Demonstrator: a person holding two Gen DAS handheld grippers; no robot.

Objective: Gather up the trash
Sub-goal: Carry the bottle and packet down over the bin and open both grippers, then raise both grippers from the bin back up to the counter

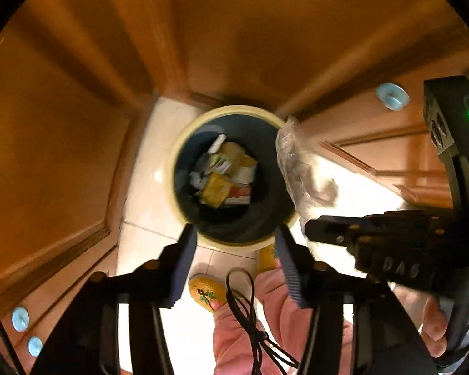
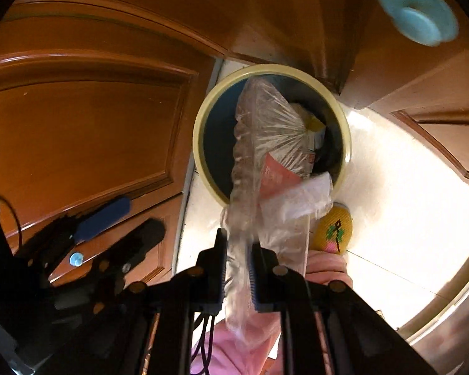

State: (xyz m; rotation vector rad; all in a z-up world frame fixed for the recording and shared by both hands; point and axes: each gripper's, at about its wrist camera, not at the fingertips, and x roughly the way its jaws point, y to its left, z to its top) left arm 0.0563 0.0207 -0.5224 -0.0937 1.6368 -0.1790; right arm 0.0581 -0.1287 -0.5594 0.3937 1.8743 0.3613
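Here, in the left wrist view, the left gripper (image 1: 236,261) is held spread wide and empty above a round bin (image 1: 184,143) with a cream rim and dark inside, standing on pale glossy floor tiles (image 1: 147,206) between wooden cabinet doors (image 1: 47,143). Crumpled wrappers (image 1: 226,175) are seen at its bottom. In the right wrist view, the right gripper (image 2: 237,262) is closed on a clear, crinkled plastic bag (image 2: 265,143), which hangs limp over the bin's mouth. The drop step appears to be in hand; a release of the fingers is judged to be called for next, with the thin film kept inside the rim.
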